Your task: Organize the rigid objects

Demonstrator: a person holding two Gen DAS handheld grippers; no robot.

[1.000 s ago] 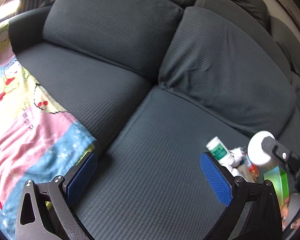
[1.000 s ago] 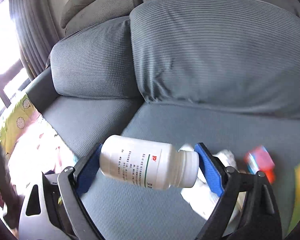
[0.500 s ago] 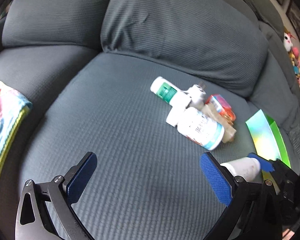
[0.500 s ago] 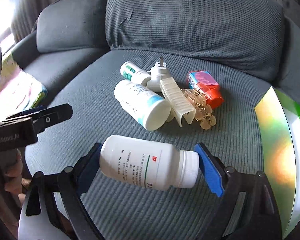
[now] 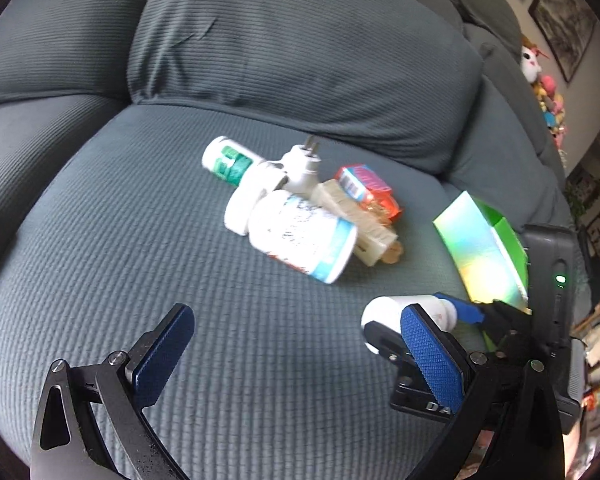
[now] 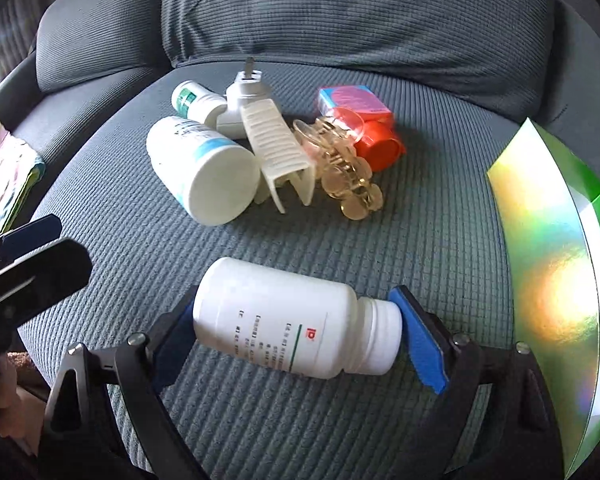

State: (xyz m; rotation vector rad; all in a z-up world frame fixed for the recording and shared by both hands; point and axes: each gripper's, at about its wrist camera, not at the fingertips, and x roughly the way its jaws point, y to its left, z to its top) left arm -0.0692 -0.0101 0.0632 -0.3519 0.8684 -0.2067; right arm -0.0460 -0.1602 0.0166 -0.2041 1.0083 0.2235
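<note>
Toys (image 5: 542,80) left-wrist only | clear claw clip (image 6: 340,168) plain right-wrist only

Bare seat cushion (image 6: 140,248) lies open ahead — a cluttered pile (image 6: 268,148) blocks the middle, green box (image 6: 556,264) the right.

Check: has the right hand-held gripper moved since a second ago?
Yes. The right hand-held gripper, shut on the white bottle, has come down toward the sofa seat; the back cushion, which filled its view, now sits at the top.
</note>
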